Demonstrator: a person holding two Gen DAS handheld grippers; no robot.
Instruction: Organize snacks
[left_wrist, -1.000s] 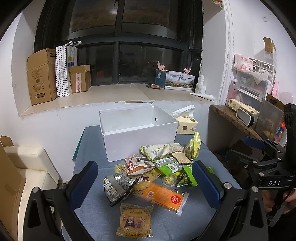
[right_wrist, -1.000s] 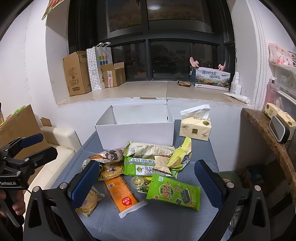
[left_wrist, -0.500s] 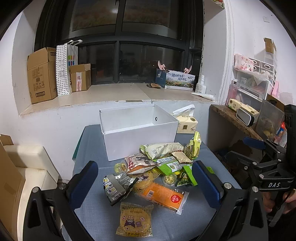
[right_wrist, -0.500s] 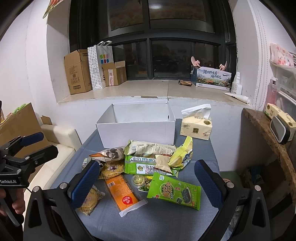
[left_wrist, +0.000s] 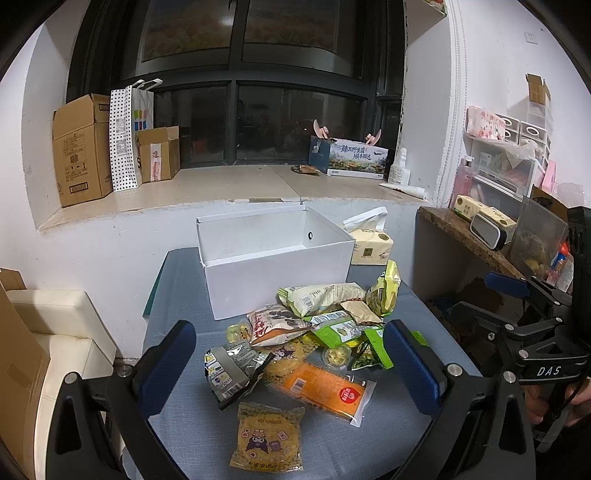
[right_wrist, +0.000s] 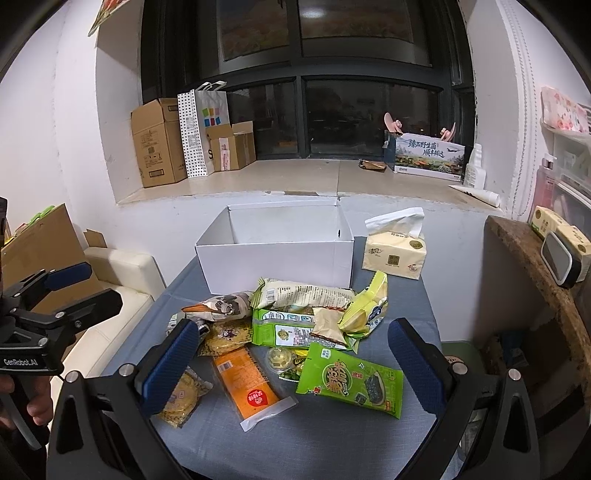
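Cardboard boxes (right_wrist: 157, 142) and a dotted paper bag (right_wrist: 192, 134) on the windowsill (right_wrist: 295, 177), a tissue pack (right_wrist: 394, 251) on the table.

Jelly cup (right_wrist: 279, 358) half buried under packets; white box (left_wrist: 258, 266) floor unseen.

Snack pile (left_wrist: 303, 343) on surface (left_wrist: 177, 295) just ahead of left claw (left_wrist: 291, 369), btwn its fingers. Box (left_wrist: 273, 254) behind pile, farther fwd. Tissue pack (left_wrist: 371, 247) right of box, beside it.

Snack pile (left_wrist: 310, 339) before white box (left_wrist: 273, 262), left gripper (left_wrist: 291, 365) fingers spread
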